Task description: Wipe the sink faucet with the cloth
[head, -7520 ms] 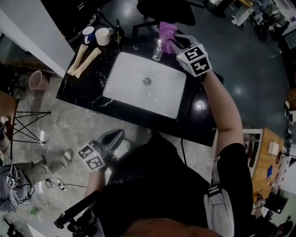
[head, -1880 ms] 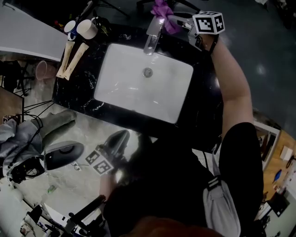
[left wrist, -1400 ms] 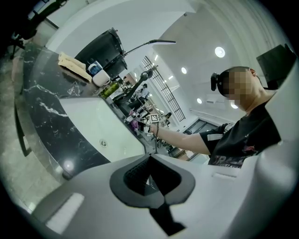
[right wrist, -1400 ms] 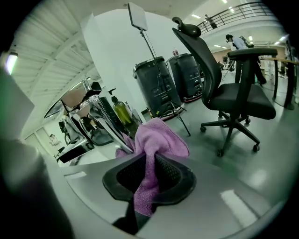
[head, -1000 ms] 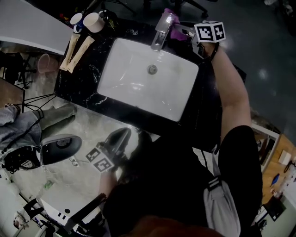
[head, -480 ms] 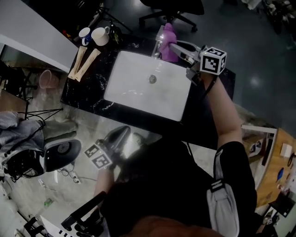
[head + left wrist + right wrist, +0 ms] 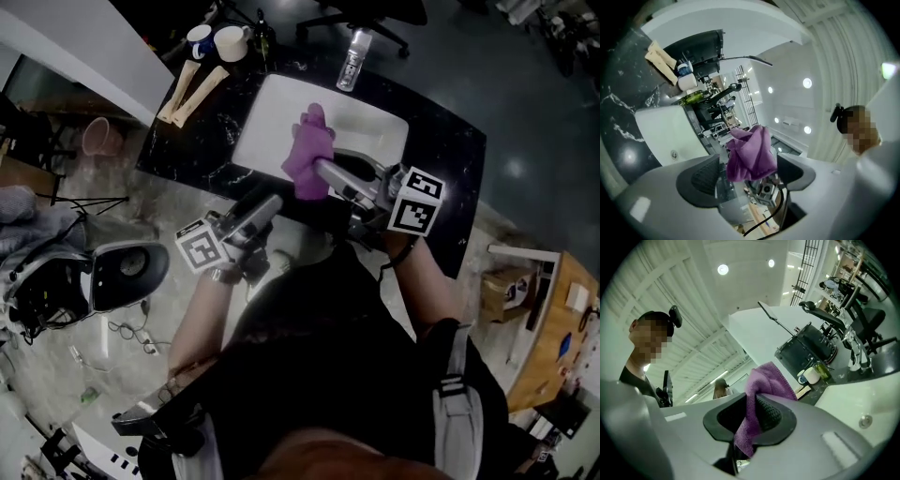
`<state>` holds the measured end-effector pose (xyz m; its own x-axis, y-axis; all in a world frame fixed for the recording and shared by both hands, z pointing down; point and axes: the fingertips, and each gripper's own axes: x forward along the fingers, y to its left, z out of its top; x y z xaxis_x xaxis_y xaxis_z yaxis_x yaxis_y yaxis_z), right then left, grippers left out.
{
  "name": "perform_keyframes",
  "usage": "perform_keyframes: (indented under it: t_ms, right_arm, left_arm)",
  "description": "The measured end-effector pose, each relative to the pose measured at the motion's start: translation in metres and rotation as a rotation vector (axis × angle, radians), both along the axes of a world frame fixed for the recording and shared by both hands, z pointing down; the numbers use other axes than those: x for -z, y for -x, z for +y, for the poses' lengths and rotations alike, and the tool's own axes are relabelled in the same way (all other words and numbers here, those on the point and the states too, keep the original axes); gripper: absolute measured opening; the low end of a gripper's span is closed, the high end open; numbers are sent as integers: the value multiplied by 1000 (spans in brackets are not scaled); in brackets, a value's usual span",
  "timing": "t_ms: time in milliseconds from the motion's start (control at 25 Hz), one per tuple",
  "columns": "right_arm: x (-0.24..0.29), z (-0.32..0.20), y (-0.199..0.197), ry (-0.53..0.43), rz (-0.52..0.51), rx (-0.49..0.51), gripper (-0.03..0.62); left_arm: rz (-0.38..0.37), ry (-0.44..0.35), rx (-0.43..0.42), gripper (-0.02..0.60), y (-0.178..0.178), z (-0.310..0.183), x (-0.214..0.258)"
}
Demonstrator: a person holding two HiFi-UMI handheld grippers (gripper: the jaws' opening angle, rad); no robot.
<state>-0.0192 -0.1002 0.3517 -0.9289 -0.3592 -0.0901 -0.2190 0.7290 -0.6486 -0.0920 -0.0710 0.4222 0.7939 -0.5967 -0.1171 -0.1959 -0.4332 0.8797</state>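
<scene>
Right gripper view reveals jaws pinching the cloth (image 7: 761, 394)

The cloth (image 7: 307, 155) is purple, soft fabric with a fuzzy nap. The sink (image 7: 267, 117) looks like smooth, glossy white ceramic, and the faucet (image 7: 351, 58) is shiny metal. The bench (image 7: 441, 169) is polished black stone, white-veined near its left edge. The left claw (image 7: 747, 173) and right claw (image 7: 749, 416) are matt grey plastic with dark ribbed pads (image 7: 705, 178).
</scene>
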Motion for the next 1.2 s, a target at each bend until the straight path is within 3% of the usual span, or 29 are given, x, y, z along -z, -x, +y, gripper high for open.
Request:
perform_keyframes:
  t_ms: [80, 160, 360, 520, 720, 840, 960, 1000, 1200]
  right_arm:
    - [-6, 22, 15, 11, 11, 10, 64]
    - [-16, 38, 27, 30, 26, 18, 64]
    - [-29, 66, 35, 63, 61, 6, 66]
    - [-37, 80, 25, 94, 57, -32, 67]
    - [-40, 91, 6, 120, 26, -103, 103]
    - [-37, 104, -29, 123, 3, -178, 151]
    - [-39, 122, -77, 146, -24, -276, 102]
    - [-43, 130, -90, 157, -26, -301, 13]
    - [-74, 169, -121, 231, -47, -326, 12]
  left_arm:
    - [83, 12, -46, 410, -5, 5, 9]
    - [125, 6, -103, 439, -12, 13, 12]
    - [152, 0, -196, 437, -27, 38, 9]
    - [138, -4, -238, 138, -33, 54, 5]
    - [129, -20, -247, 98, -42, 65, 10]
    - [134, -43, -217, 97, -43, 72, 15]
    - [84, -35, -178, 97, -48, 76, 15]
    - [54, -30, -168, 97, -50, 80, 13]
    - [-131, -59, -169, 97, -66, 107, 8]
